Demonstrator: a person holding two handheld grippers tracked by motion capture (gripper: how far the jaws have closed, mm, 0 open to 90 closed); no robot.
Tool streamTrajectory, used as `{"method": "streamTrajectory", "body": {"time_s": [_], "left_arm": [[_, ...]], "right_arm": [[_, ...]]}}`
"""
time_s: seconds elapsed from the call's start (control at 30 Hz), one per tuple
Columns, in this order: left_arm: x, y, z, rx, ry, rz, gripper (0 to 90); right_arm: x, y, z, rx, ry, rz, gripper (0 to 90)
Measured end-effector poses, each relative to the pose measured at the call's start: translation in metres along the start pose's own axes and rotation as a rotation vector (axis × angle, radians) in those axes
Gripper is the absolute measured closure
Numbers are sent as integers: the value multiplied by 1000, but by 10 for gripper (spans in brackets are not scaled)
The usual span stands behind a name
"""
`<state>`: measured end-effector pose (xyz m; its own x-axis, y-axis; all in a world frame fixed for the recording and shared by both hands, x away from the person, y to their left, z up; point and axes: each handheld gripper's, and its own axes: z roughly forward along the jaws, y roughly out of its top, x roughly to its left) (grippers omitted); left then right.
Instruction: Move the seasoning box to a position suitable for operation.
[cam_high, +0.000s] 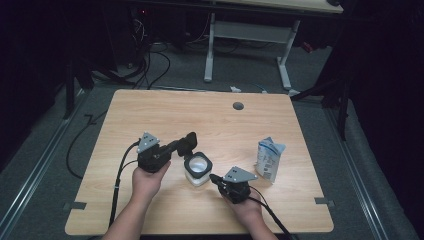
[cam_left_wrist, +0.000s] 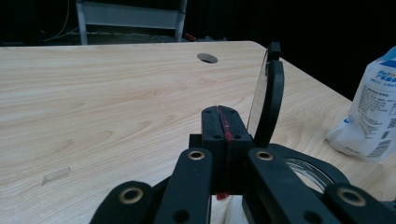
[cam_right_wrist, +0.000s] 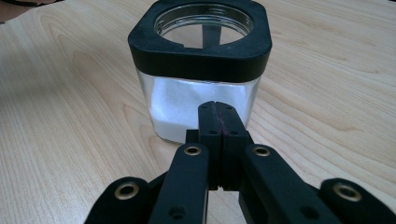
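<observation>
While the pale wooden table (cam_high: 150, 115) spreads out bare at the far side, a white pouch (cam_high: 270, 159) stands near its right edge. At the middle sits the square glass jar (cam_high: 198, 169) of white powder, its black hinged lid (cam_left_wrist: 272, 93) flipped upright. The left gripper (cam_high: 189, 143) and right gripper (cam_high: 215, 178) flank it, jaws pressed together on nothing.

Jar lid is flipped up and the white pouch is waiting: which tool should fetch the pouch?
Right, probably. The right tool is shut and holds nothing, and it sits nearer the pouch. The left tool is up against the jar by its raised lid.
</observation>
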<state>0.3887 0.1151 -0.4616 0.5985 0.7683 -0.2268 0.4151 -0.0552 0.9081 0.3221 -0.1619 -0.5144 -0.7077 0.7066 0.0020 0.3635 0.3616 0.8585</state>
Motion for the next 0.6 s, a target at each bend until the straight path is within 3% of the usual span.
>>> {"method": "streamTrajectory", "body": {"time_s": [0.6], "left_arm": [[-11, -14, -3, 1, -26, 14, 900]], "right_arm": [[2, 0, 3, 5, -11, -3, 900]]}}
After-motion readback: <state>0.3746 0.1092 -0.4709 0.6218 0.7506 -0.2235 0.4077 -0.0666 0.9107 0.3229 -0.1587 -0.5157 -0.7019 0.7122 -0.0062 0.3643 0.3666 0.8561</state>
